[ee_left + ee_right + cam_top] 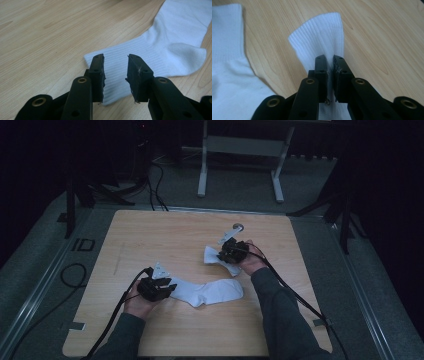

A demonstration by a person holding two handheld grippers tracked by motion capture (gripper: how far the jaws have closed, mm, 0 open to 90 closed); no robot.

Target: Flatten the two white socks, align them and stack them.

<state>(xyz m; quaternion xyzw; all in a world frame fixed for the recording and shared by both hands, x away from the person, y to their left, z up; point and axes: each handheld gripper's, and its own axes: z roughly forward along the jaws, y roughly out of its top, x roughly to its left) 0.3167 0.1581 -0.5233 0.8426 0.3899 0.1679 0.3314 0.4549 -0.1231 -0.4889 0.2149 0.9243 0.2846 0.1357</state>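
Two white socks are on the wooden table. One sock lies flat near the middle front. My left gripper is at this sock's ribbed cuff. In the left gripper view the sock runs off to the upper right, and my left gripper is open with its jaws either side of the cuff. The second sock is bunched up to the right. My right gripper is shut on its ribbed cuff, which shows pinched by my right gripper. The flat sock shows at the left of that view.
A small round metal disc sits near the table's far edge. Cables trail from both grippers toward the front edge. A white frame with legs stands on the floor behind the table. Bare wood lies left and far of the socks.
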